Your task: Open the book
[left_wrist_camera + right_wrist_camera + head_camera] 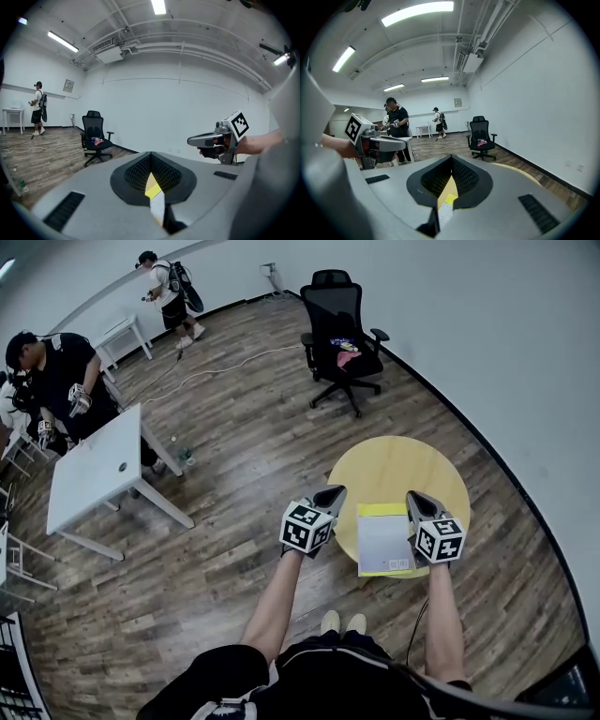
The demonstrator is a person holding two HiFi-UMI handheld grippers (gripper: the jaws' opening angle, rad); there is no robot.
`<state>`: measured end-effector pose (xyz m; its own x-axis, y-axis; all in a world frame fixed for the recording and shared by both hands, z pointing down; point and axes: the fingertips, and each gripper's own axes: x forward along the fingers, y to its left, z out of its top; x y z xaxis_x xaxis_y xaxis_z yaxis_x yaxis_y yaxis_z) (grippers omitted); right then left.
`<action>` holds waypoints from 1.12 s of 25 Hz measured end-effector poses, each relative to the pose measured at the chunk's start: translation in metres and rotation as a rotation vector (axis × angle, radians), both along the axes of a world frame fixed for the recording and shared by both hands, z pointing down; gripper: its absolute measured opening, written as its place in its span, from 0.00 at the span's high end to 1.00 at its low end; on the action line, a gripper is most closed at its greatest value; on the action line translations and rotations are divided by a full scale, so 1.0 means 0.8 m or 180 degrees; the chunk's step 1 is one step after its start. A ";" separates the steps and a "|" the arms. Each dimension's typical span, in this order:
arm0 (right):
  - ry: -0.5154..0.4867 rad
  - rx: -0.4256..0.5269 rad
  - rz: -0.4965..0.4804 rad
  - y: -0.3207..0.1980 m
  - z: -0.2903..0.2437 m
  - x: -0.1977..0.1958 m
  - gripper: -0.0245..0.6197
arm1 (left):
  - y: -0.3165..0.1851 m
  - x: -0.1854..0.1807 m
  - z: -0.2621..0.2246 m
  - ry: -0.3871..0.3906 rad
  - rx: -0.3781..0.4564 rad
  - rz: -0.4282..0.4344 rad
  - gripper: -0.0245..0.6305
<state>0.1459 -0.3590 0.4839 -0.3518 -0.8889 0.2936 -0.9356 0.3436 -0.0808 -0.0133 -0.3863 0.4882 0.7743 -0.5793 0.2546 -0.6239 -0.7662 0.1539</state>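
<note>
1. Our left tongs and right tongs are both closed, gripping nothing.
2. The book lies shut between and just below them, on the round table.
3. We judge the opening has not yet begun.

Head camera looks steeply down onto the counter; left gripper and right gripper cameras look near-level along their jaws; all three share the office chair.

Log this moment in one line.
book: closed, flat on round table | left gripper: jaws together, empty | right gripper: jaws together, empty | stage: book unopened
</note>
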 end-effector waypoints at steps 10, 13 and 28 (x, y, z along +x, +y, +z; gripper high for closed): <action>-0.0061 -0.0330 -0.0076 0.016 0.065 -0.006 0.95 | 0.015 -0.001 0.054 -0.0077 -0.0278 -0.0042 0.96; -0.0093 -0.0466 -0.0100 0.024 0.092 -0.008 0.95 | 0.024 -0.005 0.079 -0.0094 -0.0407 -0.0086 0.96; -0.0250 -0.1154 -0.0223 0.088 0.240 -0.040 0.95 | 0.086 -0.019 0.217 -0.0228 -0.1047 -0.0153 0.96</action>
